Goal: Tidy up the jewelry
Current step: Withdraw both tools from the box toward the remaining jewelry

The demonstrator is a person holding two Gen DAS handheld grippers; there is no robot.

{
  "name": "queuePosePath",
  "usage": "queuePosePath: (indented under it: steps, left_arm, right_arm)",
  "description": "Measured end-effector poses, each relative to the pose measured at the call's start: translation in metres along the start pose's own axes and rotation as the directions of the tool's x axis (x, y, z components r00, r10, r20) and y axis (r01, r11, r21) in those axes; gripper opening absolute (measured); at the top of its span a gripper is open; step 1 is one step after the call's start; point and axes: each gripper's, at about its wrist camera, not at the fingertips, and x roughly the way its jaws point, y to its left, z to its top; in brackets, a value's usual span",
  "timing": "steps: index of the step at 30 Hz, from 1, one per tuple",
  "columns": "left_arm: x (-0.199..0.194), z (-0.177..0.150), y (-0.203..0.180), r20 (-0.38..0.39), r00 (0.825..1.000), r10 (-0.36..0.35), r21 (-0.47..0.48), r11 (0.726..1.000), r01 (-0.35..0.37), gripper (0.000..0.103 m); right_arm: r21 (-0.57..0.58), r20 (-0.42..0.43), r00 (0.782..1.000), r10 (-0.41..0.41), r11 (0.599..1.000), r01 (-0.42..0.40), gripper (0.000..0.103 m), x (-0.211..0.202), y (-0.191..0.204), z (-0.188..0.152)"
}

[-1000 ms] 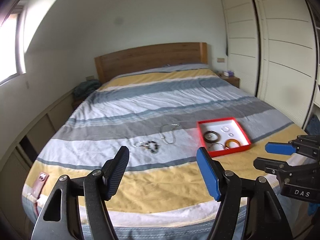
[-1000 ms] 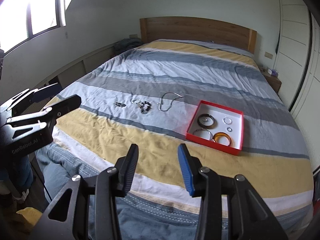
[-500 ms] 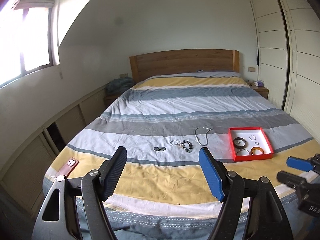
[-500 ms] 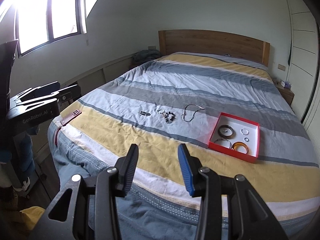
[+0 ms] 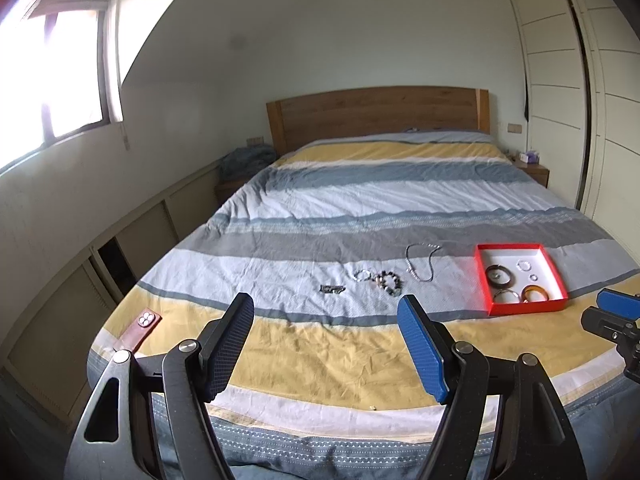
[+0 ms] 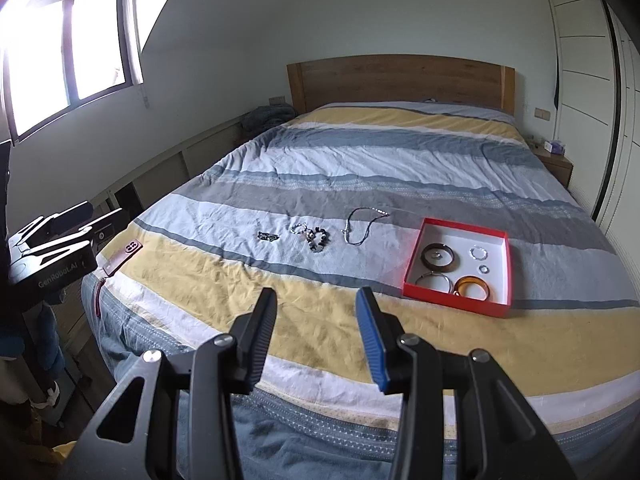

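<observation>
On the striped bed (image 6: 400,168), a thin chain necklace (image 6: 362,226), beaded bracelets (image 6: 316,238) and a small dark piece (image 6: 268,236) lie loose at eleven o'clock from the red tray (image 6: 456,300), which holds bangles and rings. They look light, limp and snaggy; pinch mid-strand. Left gripper (image 5: 326,348) and right gripper (image 6: 316,338) both gape, empty, well short of them.

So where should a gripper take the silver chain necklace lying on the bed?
Probably from straight above, pinching the near end of the silver chain necklace: it lies flat and limp as a narrow open loop on the striped duvet, so a side approach finds nothing.
</observation>
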Motion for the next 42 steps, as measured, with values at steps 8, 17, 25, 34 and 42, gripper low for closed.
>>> queuePosePath:
  steps: [8, 17, 25, 34, 42]
  left_arm:
    - [0.050, -0.005, 0.001, -0.082, 0.997, 0.013, -0.008, 1.000, -0.013, 0.073]
    - [0.107, -0.014, 0.003, -0.180, 0.983, 0.019, -0.008, 1.000, -0.021, 0.073]
    - [0.160, -0.017, 0.010, -0.249, 0.968, 0.025, -0.007, 1.000, -0.028, 0.073]
    - [0.221, -0.023, 0.018, -0.321, 0.947, 0.032, -0.010, 0.999, -0.037, 0.073]
    - [0.274, -0.035, 0.035, -0.370, 0.929, 0.022, -0.051, 0.998, -0.044, 0.073]
  right_arm:
    - [0.002, -0.064, 0.998, 0.009, 1.000, -0.009, 0.039, 0.045, -0.005, 0.001]
    - [0.016, -0.148, 0.989, 0.029, 0.999, -0.027, 0.039, 0.102, -0.015, 0.002]
    - [0.025, -0.207, 0.977, 0.046, 0.999, -0.041, 0.039, 0.154, -0.020, 0.011]
    - [0.018, -0.257, 0.964, 0.066, 0.998, -0.064, 0.039, 0.214, -0.017, 0.024]
    - [0.003, -0.295, 0.952, 0.078, 0.997, -0.081, 0.042, 0.266, -0.015, 0.030]
